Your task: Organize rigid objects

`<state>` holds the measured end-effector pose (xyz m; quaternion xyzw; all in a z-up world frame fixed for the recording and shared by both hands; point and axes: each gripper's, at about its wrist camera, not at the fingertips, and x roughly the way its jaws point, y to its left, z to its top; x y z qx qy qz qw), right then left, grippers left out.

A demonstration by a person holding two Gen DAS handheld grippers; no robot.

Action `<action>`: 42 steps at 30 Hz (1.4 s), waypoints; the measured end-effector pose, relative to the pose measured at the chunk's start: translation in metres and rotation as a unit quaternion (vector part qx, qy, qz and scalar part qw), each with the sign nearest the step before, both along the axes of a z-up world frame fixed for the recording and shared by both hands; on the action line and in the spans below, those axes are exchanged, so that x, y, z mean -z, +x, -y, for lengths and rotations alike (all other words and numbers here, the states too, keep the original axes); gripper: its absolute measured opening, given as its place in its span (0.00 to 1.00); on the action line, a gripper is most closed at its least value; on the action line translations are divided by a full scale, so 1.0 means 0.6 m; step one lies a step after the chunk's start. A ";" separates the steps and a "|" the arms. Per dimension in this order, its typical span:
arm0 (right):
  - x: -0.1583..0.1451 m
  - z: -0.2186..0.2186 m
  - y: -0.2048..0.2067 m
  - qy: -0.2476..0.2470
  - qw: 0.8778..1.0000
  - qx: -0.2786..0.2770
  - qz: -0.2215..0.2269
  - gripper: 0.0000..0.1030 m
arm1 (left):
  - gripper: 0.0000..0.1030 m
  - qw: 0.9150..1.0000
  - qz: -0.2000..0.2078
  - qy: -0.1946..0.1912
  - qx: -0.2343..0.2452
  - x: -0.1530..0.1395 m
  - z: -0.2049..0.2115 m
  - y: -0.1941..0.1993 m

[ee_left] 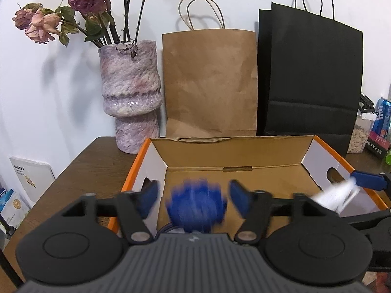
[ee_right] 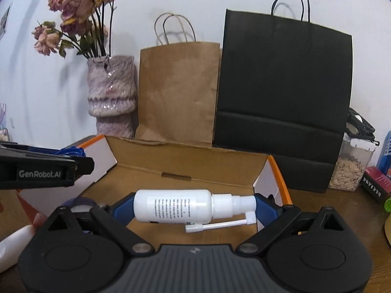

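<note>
The left gripper [ee_left: 194,199] stands open over the cardboard box [ee_left: 234,151], its 2 pads clear of a blurred blue object [ee_left: 195,210] between them. The right gripper [ee_right: 195,207] clamps a white spray bottle [ee_right: 176,206] end to end, lying crosswise above the box. At 12 o'clock stand a brown bag [ee_left: 210,80] and black bag [ee_left: 312,78]; at 10 o'clock, a vase [ee_left: 130,95].

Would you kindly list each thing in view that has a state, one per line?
Left gripper: open, blurred blue object loose between its fingers.
Right gripper: shut on spray bottle, held sideways.
Box: open, lid up.
Brown bag: upright.
Black bag: upright.
Vase: upright, wilted roses inside.
</note>
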<state>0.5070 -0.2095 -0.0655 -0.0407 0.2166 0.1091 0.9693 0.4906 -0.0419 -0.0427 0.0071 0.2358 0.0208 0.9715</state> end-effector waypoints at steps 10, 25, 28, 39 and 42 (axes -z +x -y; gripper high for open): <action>-0.001 0.003 -0.002 -0.002 1.000 0.013 0.005 1.00 | 1.00 1.000 0.025 -0.002 -0.010 -0.010 -0.002 -0.014; -0.006 0.009 -0.019 0.006 1.000 0.015 0.012 1.00 | 1.00 0.999 0.030 -0.009 -0.015 -0.018 -0.005 -0.036; -0.011 0.011 -0.030 0.007 1.000 0.014 0.017 1.00 | 1.00 0.999 0.037 -0.006 -0.013 -0.022 -0.004 -0.051; -0.020 0.022 -0.096 0.011 0.999 0.017 0.031 1.00 | 1.00 0.998 0.053 -0.007 -0.014 -0.031 -0.019 -0.120; -0.021 0.025 -0.118 0.012 0.999 0.019 0.033 1.00 | 1.00 0.998 0.055 -0.008 -0.016 -0.032 -0.024 -0.142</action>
